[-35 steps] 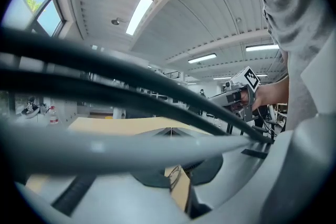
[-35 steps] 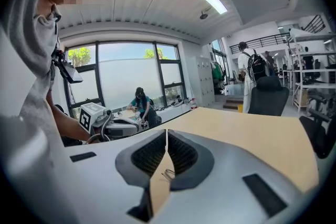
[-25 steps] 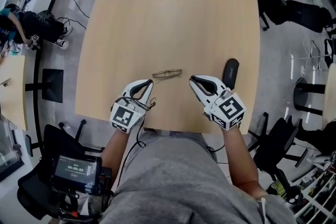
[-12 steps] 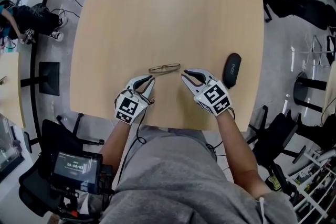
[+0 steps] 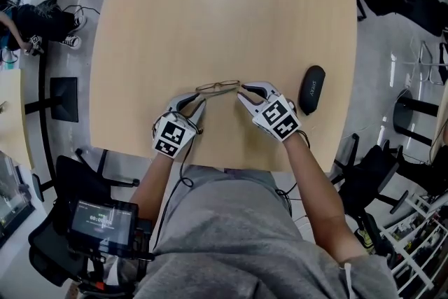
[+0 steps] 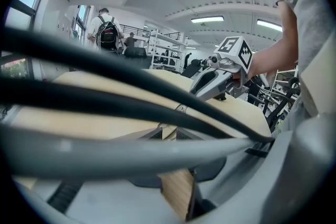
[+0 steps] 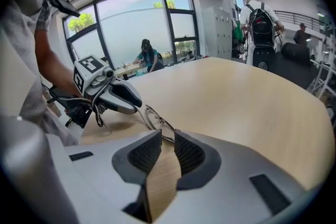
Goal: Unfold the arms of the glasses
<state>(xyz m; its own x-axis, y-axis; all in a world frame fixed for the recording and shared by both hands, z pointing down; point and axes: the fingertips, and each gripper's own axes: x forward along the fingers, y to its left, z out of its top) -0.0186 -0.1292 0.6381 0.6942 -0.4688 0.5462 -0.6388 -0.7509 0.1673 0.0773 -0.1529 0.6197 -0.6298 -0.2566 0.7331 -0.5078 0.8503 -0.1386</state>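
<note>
Approach to the glasses: jaws at both ends, no grip made

Glasses (image 5: 218, 87) lie flat on the worktop (image 5: 224, 10), a thin wire frame whose arms look folded in against the lenses. Your right gripper (image 7: 165, 134) has its tips at the frame's right end. Its jaws stand a narrow slot apart with bare worktop between them, and the wire runs up to their mouth without clearly being pinched. Your left gripper (image 5: 199, 101) sits just beside the frame's left end, slightly on your side of it. Its jaws are likewise parted by a narrow gap with only worktop between, though cables cross its own view and hide much of the tips. A dark glasses case (image 5: 311, 89) lies to the right, apart from the frame.

You are, by my reading, at the reach-in step, with no arm opened. The next move calls for one gripper to steady the front of the frame while the other catches the tip of one arm and swings it out about its hinge. The wire is thin and lies low, so close gently; a hard pinch could bend it or skid it away.
</note>
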